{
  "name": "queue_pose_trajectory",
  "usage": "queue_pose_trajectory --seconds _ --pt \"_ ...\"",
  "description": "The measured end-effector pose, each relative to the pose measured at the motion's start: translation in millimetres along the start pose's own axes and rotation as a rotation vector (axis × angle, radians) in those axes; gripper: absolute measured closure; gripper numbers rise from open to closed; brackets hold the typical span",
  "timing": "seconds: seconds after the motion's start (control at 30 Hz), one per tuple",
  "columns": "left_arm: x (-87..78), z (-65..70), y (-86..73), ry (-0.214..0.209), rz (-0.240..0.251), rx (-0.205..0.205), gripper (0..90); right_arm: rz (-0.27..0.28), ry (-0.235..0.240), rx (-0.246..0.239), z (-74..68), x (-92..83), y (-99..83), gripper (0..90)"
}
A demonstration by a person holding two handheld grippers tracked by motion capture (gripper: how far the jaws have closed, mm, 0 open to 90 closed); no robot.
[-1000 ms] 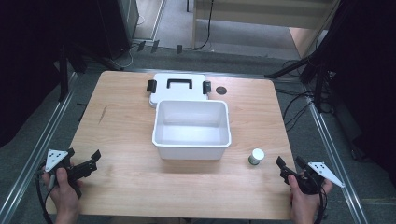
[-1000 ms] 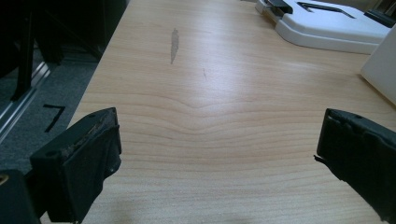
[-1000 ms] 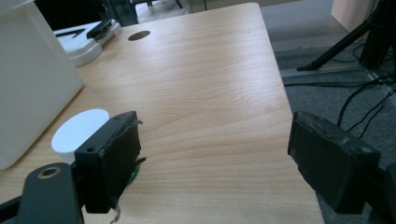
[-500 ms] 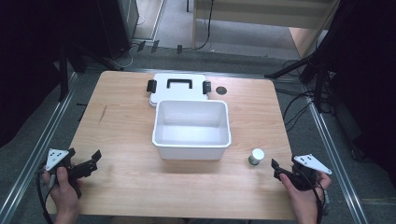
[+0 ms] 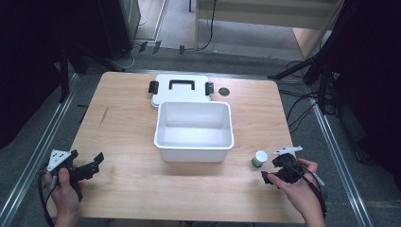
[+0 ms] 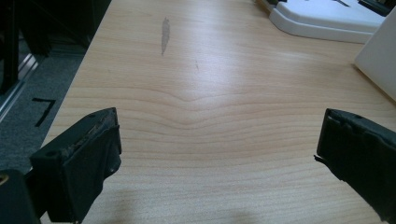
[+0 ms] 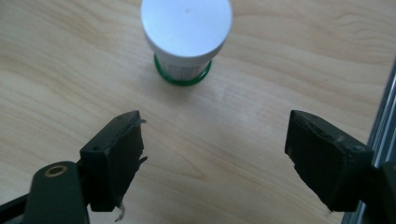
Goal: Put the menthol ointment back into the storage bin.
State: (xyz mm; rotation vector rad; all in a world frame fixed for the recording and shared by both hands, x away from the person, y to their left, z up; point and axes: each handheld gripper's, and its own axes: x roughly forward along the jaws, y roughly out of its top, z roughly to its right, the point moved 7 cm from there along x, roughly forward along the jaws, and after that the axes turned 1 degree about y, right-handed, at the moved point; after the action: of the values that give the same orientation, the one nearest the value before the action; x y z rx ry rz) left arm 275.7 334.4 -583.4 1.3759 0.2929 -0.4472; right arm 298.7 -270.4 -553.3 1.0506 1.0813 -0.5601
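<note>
Reaching toward the capped jar (image 7: 186, 35) at lower right, the right gripper (image 5: 276, 173) spreads wide, apparently to straddle it; the left gripper (image 5: 84, 166) idles wide at lower left.

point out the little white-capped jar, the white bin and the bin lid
white-capped jar (image 7: 186, 25): right gripper view, top of its cap
white bin (image 5: 194, 152): high view, its near outer wall
bin lid (image 5: 181, 94): high view, flat top below the black handle

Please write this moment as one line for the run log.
left gripper: open, over bare table | right gripper: open, facing small white-capped bottle, apart | white bin: empty | lid: behind bin
</note>
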Motion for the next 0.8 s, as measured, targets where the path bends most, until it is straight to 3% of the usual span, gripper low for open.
queue_pose_trajectory --seconds 0.03,0.07,0.2,0.37,0.57,0.8 --pt "0.5 0.2 0.1 0.000 0.001 0.000 0.3 -0.072 0.019 0.002 -2.8 2.6 1.4 18.0" --pt "0.5 0.2 0.1 0.000 0.001 0.000 0.3 -0.072 0.019 0.002 -2.8 2.6 1.4 18.0" --pt "0.8 -0.1 -0.1 -0.001 -0.008 -0.001 0.3 -0.169 0.030 -0.009 -6.3 6.3 6.8 18.0" --pt "1.1 0.1 -0.3 -0.001 -0.012 0.003 0.3 -0.258 -0.016 -0.039 -7.9 12.0 19.7 18.5" --pt "1.7 0.3 -0.6 0.002 -0.018 -0.002 0.3 -0.267 0.001 -0.023 -10.9 15.6 34.4 17.8" --pt "2.1 0.5 -0.8 0.006 -0.025 0.005 0.3 -0.272 -0.002 -0.026 -10.3 18.7 51.3 25.4"
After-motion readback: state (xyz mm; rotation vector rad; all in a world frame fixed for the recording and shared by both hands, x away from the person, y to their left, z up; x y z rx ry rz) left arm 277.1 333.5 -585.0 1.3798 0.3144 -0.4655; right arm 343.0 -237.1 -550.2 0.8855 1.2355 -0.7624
